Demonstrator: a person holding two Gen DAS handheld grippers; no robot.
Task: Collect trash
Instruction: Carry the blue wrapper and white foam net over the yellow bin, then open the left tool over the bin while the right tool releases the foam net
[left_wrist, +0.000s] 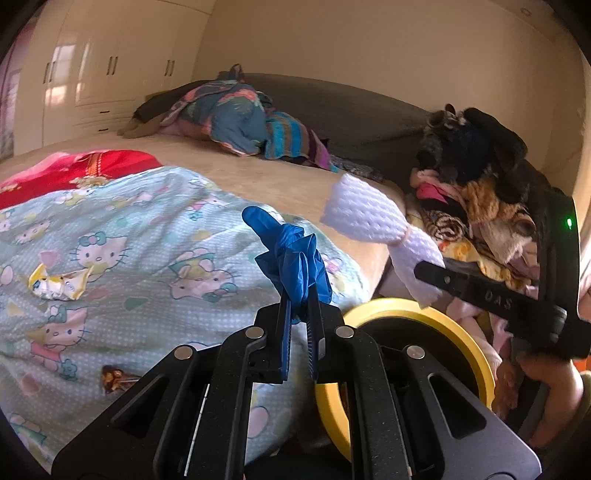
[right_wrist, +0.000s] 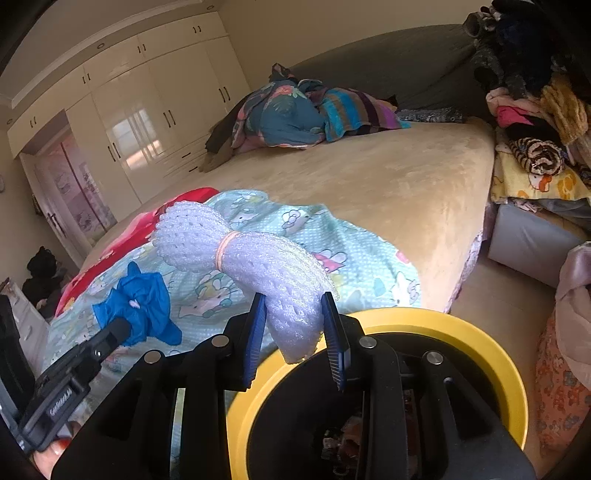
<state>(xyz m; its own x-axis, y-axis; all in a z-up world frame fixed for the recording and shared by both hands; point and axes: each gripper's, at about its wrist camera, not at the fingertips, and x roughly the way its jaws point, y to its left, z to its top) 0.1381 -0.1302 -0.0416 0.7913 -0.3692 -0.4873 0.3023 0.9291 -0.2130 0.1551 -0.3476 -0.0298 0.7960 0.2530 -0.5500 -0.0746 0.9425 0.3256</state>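
Wrappers (left_wrist: 59, 284) litter cartoon blanket (left_wrist: 147, 258) on tan bed (right_wrist: 388, 184); wardrobes (right_wrist: 147, 110) behind.

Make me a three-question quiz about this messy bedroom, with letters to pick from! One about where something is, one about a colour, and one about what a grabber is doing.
1. Where does the crumpled yellow wrapper lie?
A. on the cartoon-cat blanket
B. inside the bin
C. on the floor

2. What colour is the rim of the bin?
A. red
B. yellow
C. green

3. What is the right gripper doing?
A. hanging open and empty
B. pinching a blue glove
C. squeezing a white foam net tied with a rubber band

Answers:
1. A: the left wrist view shows the wrapper resting on the blanket on the bed.
2. B: both views show a yellow ring around the dark bin.
3. C: the right wrist view shows the foam net pressed between its fingers; the blue glove is in the left gripper.
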